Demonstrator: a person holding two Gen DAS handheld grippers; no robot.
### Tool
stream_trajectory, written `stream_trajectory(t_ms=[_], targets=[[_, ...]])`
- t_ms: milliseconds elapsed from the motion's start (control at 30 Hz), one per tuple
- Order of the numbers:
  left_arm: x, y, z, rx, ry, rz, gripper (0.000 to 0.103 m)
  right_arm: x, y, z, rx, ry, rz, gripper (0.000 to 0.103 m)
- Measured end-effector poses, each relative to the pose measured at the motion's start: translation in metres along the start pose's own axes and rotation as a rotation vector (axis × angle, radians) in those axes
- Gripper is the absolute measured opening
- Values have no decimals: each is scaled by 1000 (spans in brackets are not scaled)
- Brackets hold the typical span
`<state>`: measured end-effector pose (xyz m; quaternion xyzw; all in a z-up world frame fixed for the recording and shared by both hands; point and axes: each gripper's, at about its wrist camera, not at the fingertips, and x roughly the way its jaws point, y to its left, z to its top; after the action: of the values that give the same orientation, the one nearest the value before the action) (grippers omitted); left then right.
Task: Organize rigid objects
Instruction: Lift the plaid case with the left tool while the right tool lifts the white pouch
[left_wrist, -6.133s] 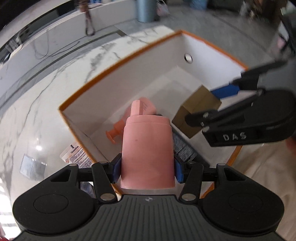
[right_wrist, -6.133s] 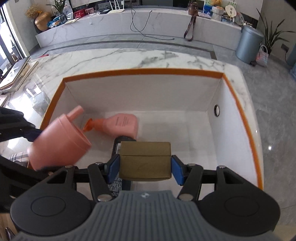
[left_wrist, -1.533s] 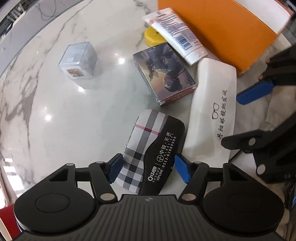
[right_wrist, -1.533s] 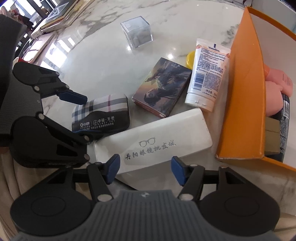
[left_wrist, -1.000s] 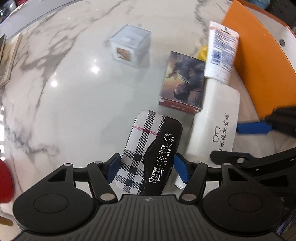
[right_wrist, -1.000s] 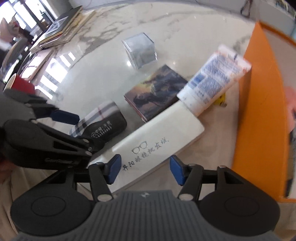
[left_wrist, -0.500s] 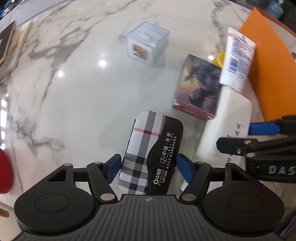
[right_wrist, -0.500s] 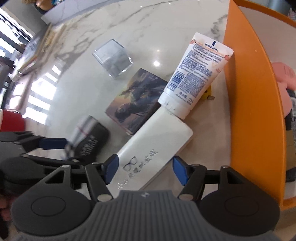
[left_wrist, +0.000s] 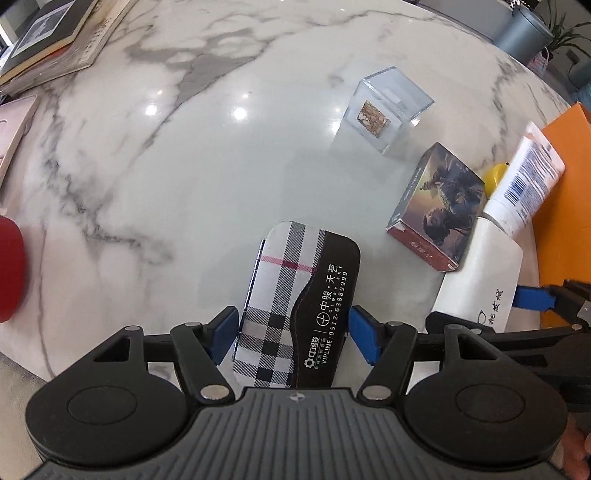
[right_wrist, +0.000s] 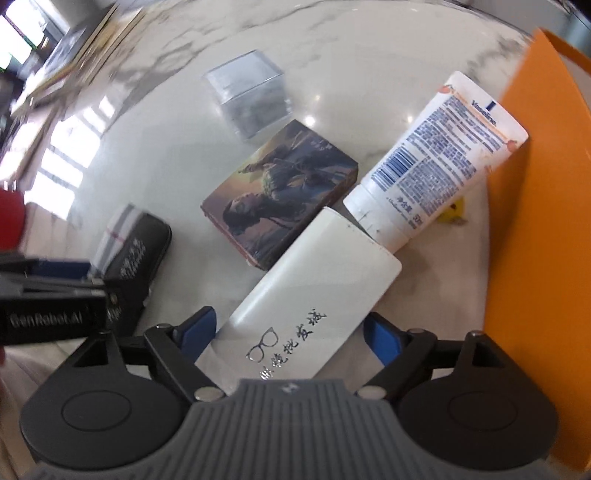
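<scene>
The near ends of both cases hide under the gripper bodies. The closing left gripper (left_wrist: 291, 334) straddles the plaid glasses case (left_wrist: 295, 306), untouched; the opening right gripper (right_wrist: 286, 332) straddles the white glasses case (right_wrist: 306, 306) on the marble table (left_wrist: 184, 166).

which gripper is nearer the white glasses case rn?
Right. The right gripper straddles the white glasses case, jaws opening. The left gripper sits beside it, straddling the plaid glasses case, jaws closing.
</scene>
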<state>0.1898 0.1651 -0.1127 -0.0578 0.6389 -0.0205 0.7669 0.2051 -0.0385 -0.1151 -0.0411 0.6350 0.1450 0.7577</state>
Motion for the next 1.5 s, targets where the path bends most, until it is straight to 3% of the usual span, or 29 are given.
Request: stream_trajectory(t_ms=[333,500,567,667,767,933,1200,1500], targets=[[12,-25,-1,117,51,104,88,5,22,-10,-339,74,-129,86],[14,-27,4,120,42,98,93,7,23,-12,-290,58,-120,90],[14,-27,4,119,38,87,87,7,21,-11,-254,47,-99,88],[11,-24,5,113,19,87,79,5,17,-7,-231,28,-87,73],[8,-23,5,113,10,85,78,0,15,-8,-243,27,-77,71],[-1,-12,2,63,-12,29,78,-7,18,-16,-261,-10,-62,69],[-26,-8,-5,6,-128,-96,78,-43,19,-25,-304,-105,-23,67],[-61,-21,-13,-19,-234,-156,78,-84,12,-22,-297,-199,-14,62]])
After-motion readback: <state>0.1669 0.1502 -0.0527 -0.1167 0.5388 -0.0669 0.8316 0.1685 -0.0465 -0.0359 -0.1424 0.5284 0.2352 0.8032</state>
